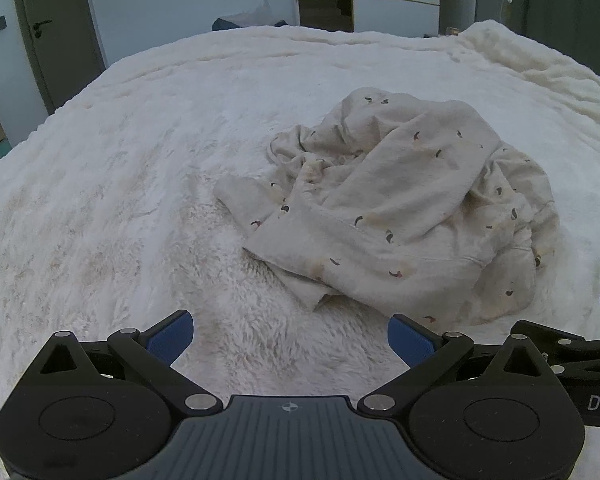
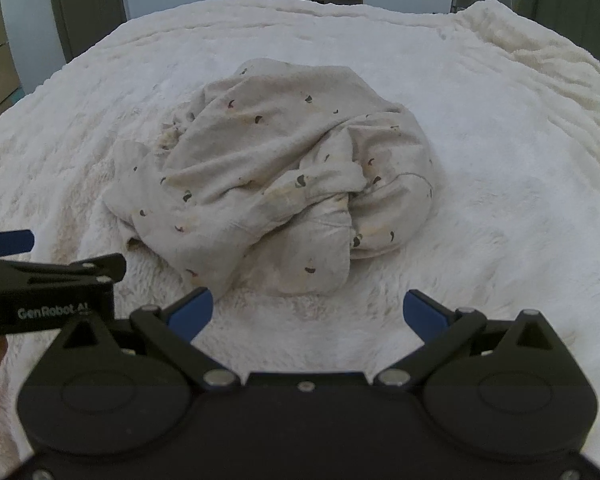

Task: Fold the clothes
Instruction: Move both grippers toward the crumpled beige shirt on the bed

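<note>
Left wrist view: a crumpled cream garment [image 1: 404,204], printed with small dark marks, lies in a heap right of centre on a white fluffy blanket [image 1: 120,184]. The left gripper [image 1: 290,336], at the bottom of the frame, has its blue-padded jaws spread wide and holds nothing; its right pad sits just short of the heap's lower edge. Part of the other tool shows at the lower right edge.

Right wrist view: the same garment fills the centre of the frame, with a loose flap hanging toward the bottom. The right gripper [image 2: 308,312] is likewise spread wide and empty, near the flap but apart from it. A door [image 2: 86,8] stands in the upper left.

Step in hand, as judged: the heap is not yet flattened, so folding cannot begin. Good practice would be to seek a true edge, such as the seamed hem [image 1: 352,228] visible in the left view, rather than pinching a bunched middle. Each gripper should take one layer only, at well-separated points, then lift and draw apart so the cloth opens. The deep pile may snag; pinch fabric, not blanket
</note>
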{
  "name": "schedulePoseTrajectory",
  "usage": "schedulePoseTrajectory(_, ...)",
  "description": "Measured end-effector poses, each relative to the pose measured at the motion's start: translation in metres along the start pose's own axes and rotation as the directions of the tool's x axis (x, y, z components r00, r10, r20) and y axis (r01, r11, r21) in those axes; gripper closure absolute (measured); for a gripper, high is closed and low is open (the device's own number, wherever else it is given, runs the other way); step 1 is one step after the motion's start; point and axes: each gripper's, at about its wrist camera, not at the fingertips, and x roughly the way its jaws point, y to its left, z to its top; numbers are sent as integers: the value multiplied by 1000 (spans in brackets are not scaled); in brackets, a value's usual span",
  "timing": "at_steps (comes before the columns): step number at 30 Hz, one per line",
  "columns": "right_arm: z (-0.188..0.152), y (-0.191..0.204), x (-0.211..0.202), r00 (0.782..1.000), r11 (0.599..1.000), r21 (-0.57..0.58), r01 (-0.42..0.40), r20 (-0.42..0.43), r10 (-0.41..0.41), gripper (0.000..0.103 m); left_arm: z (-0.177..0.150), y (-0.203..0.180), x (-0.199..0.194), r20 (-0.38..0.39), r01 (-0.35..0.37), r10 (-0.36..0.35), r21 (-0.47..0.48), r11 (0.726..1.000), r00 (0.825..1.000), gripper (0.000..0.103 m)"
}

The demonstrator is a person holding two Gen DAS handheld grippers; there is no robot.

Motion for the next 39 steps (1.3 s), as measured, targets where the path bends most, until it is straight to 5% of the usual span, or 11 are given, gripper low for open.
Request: schedulePoseTrajectory(39,-5,4,6,1000,1000,-8,4,-14,-4,0,-1,2,4,-19,-4,3,-17,1000,1000,0)
